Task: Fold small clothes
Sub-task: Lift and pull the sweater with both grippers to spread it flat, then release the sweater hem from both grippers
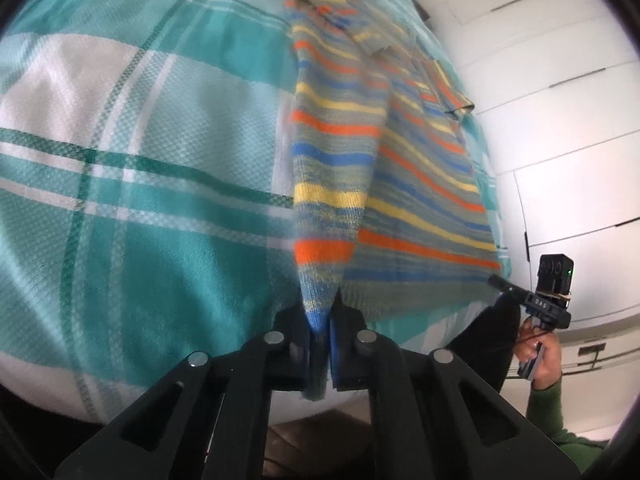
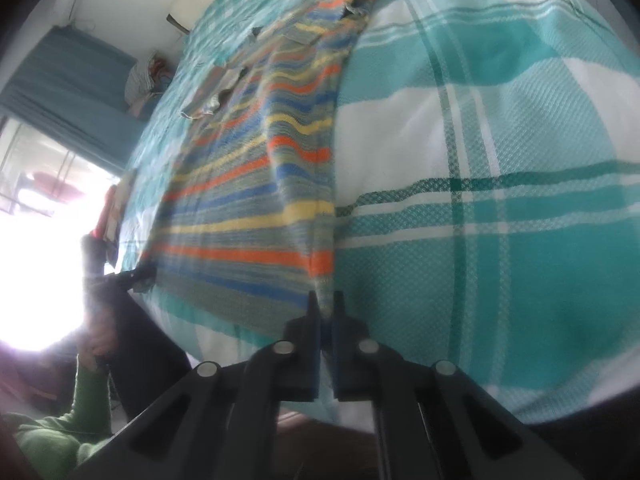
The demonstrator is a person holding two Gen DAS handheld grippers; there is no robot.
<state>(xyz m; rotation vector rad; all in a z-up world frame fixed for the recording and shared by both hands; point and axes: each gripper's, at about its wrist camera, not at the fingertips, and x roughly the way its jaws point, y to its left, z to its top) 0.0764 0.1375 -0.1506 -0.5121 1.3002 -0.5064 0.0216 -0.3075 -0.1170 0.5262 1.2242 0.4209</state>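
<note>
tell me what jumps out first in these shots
The striped sweater lies stretched along the teal plaid bedspread, bright orange, yellow and blue. The left claw and the right claw each pinch its near hem. A glaring window washes out the right view's left side.

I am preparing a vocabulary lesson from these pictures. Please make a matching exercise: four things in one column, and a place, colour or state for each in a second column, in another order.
Things:
1. striped sweater
2. left tool
3. bedspread
4. person's sleeve

Descriptions:
a. green
b. teal and white plaid
c. shut on the sweater's hem
d. orange, yellow, blue and grey bands, lying on the bed

Pairs: 1-d, 2-c, 3-b, 4-a

The right tool also pinches the hem, at the other corner.
</note>
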